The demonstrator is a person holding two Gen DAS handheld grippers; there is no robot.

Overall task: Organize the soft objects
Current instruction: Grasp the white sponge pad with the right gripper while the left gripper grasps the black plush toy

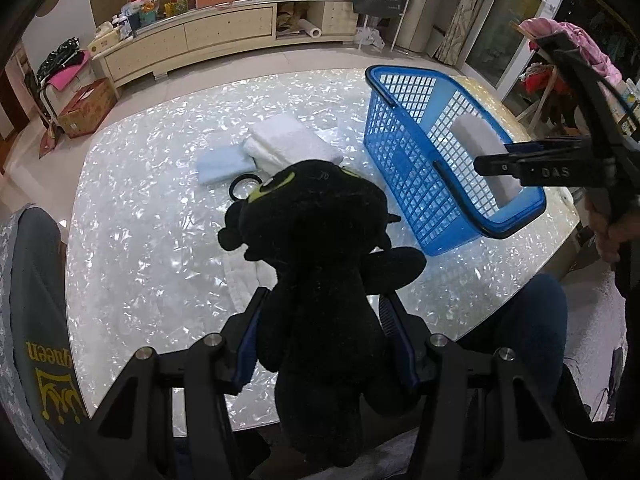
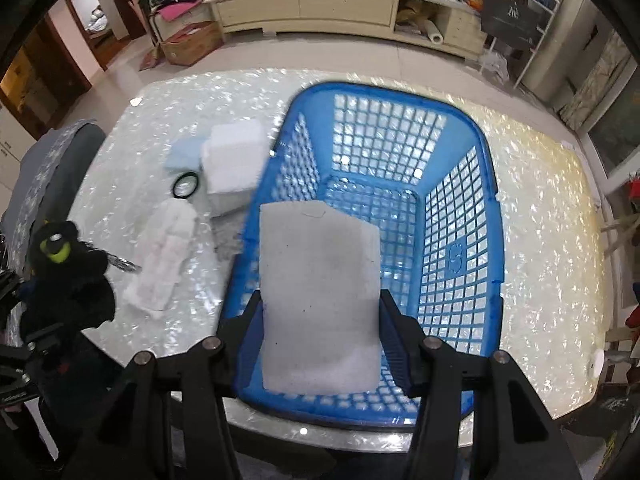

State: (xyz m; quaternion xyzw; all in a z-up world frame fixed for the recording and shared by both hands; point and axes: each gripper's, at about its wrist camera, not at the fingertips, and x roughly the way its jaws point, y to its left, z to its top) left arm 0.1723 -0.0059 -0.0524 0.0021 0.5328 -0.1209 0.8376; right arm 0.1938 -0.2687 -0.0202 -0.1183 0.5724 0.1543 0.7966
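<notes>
Your left claw (image 1: 320,344) is clamped on a fuzzy black plush toy (image 1: 320,248), held above the shimmery pearl-pattern bench (image 1: 140,220). Your right claw (image 2: 320,332) pinches a flat white foam-like pad (image 2: 320,292) over the blue plastic lattice basket (image 2: 486,216), looks empty inside, hard to say. Folded white towels (image 1: 288,140) sit left of the basket, with bare bench around them.

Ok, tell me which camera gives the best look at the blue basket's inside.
The right wrist view: it looks down into the blue basket, showing its floor and all the mesh walls, with the white foam pad held over the near end. The left wrist view shows the basket only from the side, its floor mostly hidden.
</notes>
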